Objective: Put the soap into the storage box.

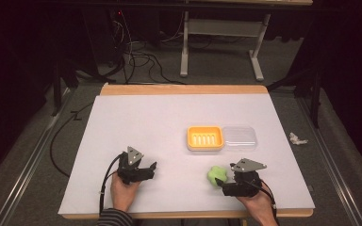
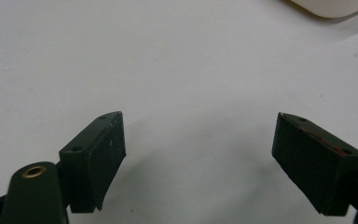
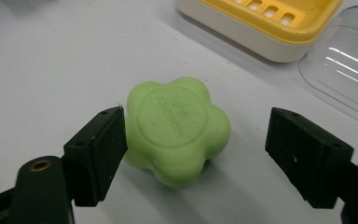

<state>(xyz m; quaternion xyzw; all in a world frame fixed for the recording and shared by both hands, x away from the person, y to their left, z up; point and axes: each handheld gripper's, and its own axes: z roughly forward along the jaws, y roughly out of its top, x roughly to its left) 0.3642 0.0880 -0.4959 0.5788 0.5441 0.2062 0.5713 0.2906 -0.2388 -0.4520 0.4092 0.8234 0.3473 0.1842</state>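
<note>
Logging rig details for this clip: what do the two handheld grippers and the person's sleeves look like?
Both the left gripper and the right gripper are black, each topped with a grey three-cornered plate and trailing a black cable. In the gripper views the jaws are blocky black pads with small screw holes; a brass-coloured eyelet sits at lower left. One left gripper pad carries a thin reddish line. A dark striped sleeve covers the left forearm.

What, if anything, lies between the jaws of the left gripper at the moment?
Nothing: in the left gripper view the left gripper stands open over bare white table.
</note>
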